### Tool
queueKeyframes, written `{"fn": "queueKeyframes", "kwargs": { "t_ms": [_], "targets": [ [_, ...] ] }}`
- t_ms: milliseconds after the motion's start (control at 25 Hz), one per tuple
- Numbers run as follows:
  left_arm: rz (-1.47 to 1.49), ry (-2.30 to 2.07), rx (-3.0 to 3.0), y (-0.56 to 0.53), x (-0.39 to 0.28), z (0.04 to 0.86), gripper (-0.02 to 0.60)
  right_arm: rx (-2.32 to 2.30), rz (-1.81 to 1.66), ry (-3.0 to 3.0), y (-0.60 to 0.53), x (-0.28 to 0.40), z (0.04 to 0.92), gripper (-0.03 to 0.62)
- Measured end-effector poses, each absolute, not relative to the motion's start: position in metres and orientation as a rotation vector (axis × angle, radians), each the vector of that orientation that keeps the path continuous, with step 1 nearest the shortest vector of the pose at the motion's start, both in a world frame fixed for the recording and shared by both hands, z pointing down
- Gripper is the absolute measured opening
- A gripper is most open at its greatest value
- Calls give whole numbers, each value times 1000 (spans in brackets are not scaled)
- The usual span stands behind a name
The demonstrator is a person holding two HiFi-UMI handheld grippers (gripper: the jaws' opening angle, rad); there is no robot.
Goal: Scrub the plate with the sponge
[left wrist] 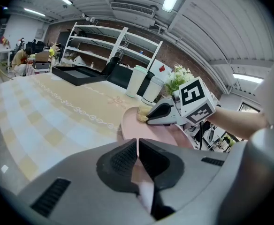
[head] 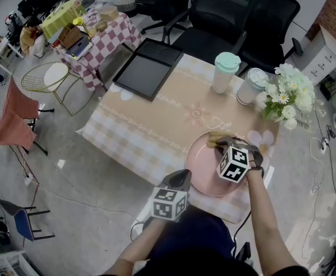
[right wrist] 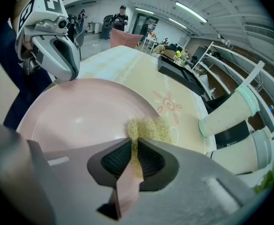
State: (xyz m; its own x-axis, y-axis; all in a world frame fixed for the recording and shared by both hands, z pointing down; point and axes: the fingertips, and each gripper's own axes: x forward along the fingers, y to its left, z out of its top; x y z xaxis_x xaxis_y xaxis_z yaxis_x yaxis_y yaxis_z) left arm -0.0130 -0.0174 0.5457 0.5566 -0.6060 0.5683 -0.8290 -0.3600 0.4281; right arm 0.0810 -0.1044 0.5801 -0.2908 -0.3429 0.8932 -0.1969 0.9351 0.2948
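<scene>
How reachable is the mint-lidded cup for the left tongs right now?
Probably not straight away: the left tongs are shut on the pink plate's near rim, and the mint-lidded cup stands beyond the plate, past the right tongs and sponge.

The left gripper (left wrist: 137, 146) and the right gripper (right wrist: 133, 146) look alike. Each has a broad, smooth, matt grey shell (left wrist: 87, 198) that narrows toward two jaws lined with black pads (left wrist: 123, 159) of fine ribbed texture, and a dark slotted patch (left wrist: 52, 197) is set into the shell behind the pads. Behind the jaws of each gripper sits a white marker cube (head: 169, 204) printed with black square patterns on its faces. Behind the cubes the forearms (head: 261, 211) carry no sleeves, and a dark blue garment (head: 198, 234) shows between them.
</scene>
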Motion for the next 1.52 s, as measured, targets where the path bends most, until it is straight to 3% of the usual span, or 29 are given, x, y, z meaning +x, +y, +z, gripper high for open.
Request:
{"fn": "queueKeyframes", "kwargs": {
  "t_ms": [1520],
  "targets": [
    [411, -1145, 2123, -17, -13, 547, 21, 417, -115, -1899, -66, 82, 580, 41]
  ]
}}
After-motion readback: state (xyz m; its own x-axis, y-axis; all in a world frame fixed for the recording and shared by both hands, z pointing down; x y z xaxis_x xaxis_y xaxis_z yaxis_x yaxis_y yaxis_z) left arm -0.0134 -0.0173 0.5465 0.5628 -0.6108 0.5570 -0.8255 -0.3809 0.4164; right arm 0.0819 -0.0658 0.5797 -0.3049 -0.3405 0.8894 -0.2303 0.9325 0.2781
